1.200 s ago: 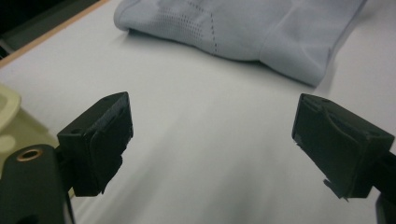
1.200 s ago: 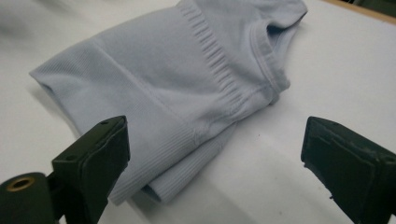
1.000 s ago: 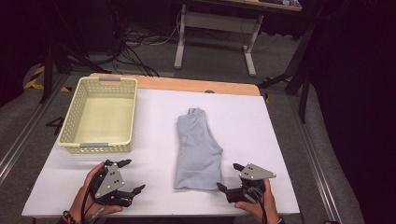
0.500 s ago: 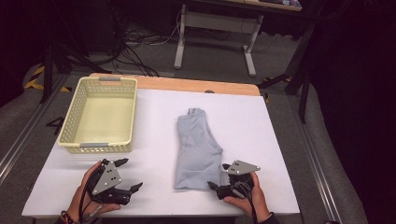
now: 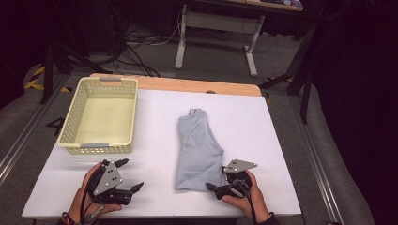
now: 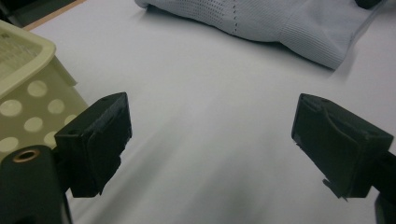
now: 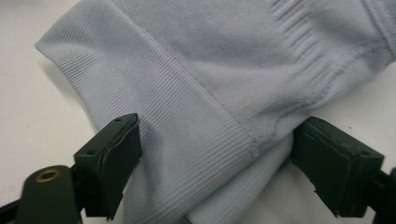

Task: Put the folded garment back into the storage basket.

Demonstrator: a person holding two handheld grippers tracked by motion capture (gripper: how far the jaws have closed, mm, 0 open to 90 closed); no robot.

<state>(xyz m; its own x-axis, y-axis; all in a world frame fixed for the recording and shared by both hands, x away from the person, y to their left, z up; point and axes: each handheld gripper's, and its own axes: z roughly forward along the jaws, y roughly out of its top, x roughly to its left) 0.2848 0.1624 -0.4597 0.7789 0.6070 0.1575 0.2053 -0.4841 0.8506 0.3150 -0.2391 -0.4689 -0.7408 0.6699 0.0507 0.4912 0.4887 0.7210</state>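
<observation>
Two claws are in play, and my right claw (image 5: 217,189) is the busy one: its jaws have just been closing a little yet stand wide, with the ribbed hem of the folded grey garment (image 5: 197,147) between them. In the right gripper view the garment (image 7: 224,93) runs between both black jaws, and I can't see either pad pressing into it, so I judge nothing is gripped yet.

What worries me from here: the hem is several layers thick at this corner, and if I close too shallow I could pinch the top layer alone, so the fold would open as I lift. Closing too deep could drag the pads on the bench (image 5: 281,140) and skew the whole piece sideways.

My left claw (image 5: 123,175) rests wide open over bare bench near the front edge, well apart from the garment. In the left gripper view the garment (image 6: 261,21) lies farther off, beyond the open jaws.

Moving outward, the garment lies flat near the middle of the white bench, its hem toward me at the right claw and its collar end away. Off to the left stands the empty yellow basket (image 5: 101,146), just beyond the left claw
</observation>
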